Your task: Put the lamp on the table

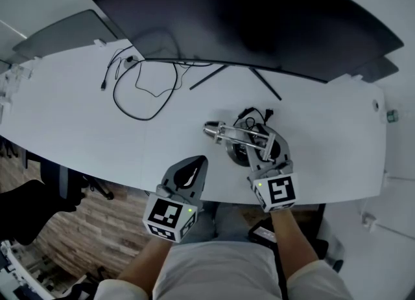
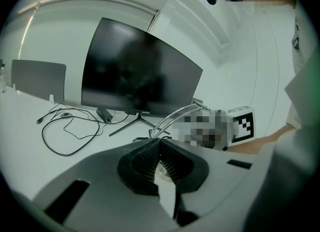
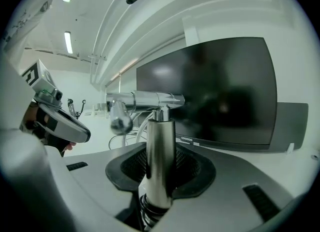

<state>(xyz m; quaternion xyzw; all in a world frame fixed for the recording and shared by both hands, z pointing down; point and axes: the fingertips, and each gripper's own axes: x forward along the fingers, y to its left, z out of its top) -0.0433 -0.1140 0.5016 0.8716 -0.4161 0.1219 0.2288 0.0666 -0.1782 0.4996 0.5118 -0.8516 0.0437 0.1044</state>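
Observation:
A chrome desk lamp [image 1: 235, 135] stands on the white desk [image 1: 78, 117] near its front edge, its round base under a horizontal arm. In the right gripper view its upright stem [image 3: 160, 161] rises between the jaws, and dark pad mesh shows on both sides of it. My right gripper [image 1: 260, 148] is open around that stem. Left of the lamp, my left gripper [image 1: 198, 162] hovers over the desk edge with its jaws closed together and nothing in them. The lamp's curved arm [image 2: 175, 116] shows beyond the left gripper [image 2: 160, 143].
A wide dark monitor [image 1: 246, 20] on a splayed stand fills the back of the desk. A black looped cable [image 1: 139, 88] lies left of centre. A grey screen [image 1: 61, 33] stands at the far left. Below the desk edge is a black chair [image 1: 39, 208] on wood flooring.

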